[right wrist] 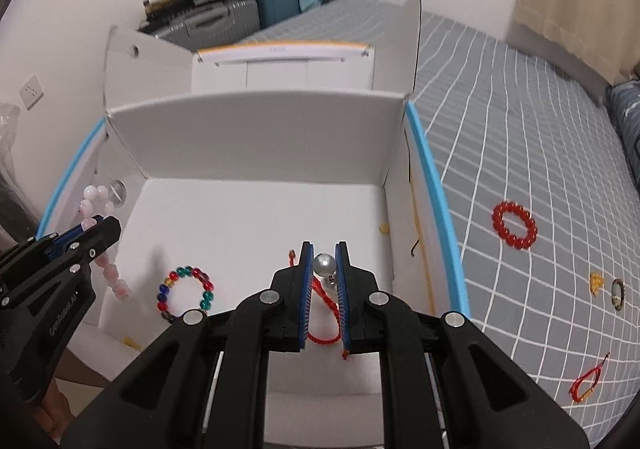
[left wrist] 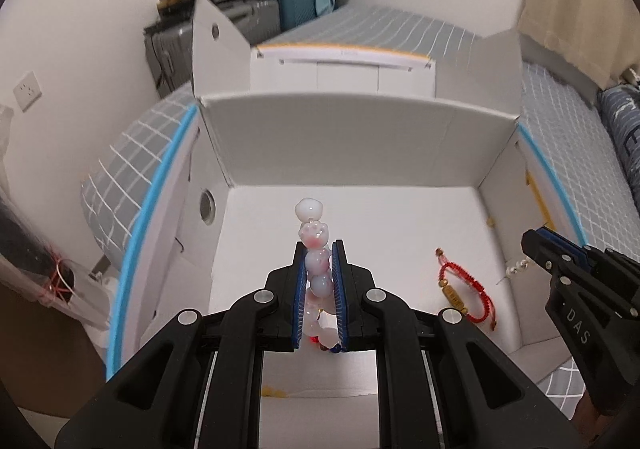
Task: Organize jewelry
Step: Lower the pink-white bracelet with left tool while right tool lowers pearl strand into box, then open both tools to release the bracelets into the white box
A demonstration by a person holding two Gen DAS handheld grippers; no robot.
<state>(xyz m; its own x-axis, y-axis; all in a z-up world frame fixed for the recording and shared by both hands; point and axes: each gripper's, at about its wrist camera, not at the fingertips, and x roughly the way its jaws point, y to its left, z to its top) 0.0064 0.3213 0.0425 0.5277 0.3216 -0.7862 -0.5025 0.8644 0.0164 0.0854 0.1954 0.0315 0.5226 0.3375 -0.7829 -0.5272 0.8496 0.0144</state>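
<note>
**Both grippers carrying jewelry over the box**

The left gripper is pinching a pale pink bead bracelet above the open white cardboard box. The right gripper is clamping a silver pearl earring. A multicoloured glass bead bracelet and a red cord bracelet are lying on the box floor. A red bead bracelet is resting on the grey checked bedsheet.

I've got my left gripper with its blue-padded fingers nearly together, clamped on something, tips raised and pointing forward, and my right gripper alongside it, level, its fingers drawn in just as narrowly on a small item.
</note>
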